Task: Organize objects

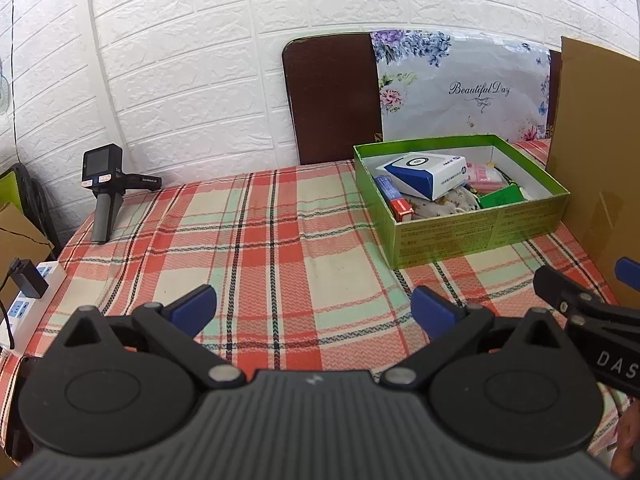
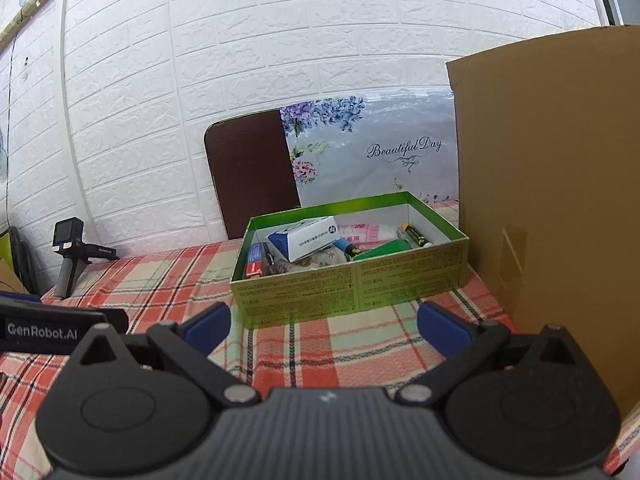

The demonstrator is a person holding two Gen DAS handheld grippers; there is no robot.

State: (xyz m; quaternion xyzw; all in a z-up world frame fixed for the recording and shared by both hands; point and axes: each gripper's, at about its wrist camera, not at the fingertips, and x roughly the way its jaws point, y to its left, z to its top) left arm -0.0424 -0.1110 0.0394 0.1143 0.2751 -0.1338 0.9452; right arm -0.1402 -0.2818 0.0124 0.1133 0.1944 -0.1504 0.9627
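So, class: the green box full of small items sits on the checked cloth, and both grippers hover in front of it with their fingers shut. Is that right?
Not quite. The green box does sit on the checked cloth, but both the left gripper and the right gripper have their fingers wide open and empty, as each wrist view shows.

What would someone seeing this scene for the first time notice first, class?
The open green box stands toward the back right of the plaid tablecloth, crammed with small packages, a blue-and-white carton lying on top. A tall cardboard sheet stands just right of it. Both tools, left and right, hover open and empty in front.
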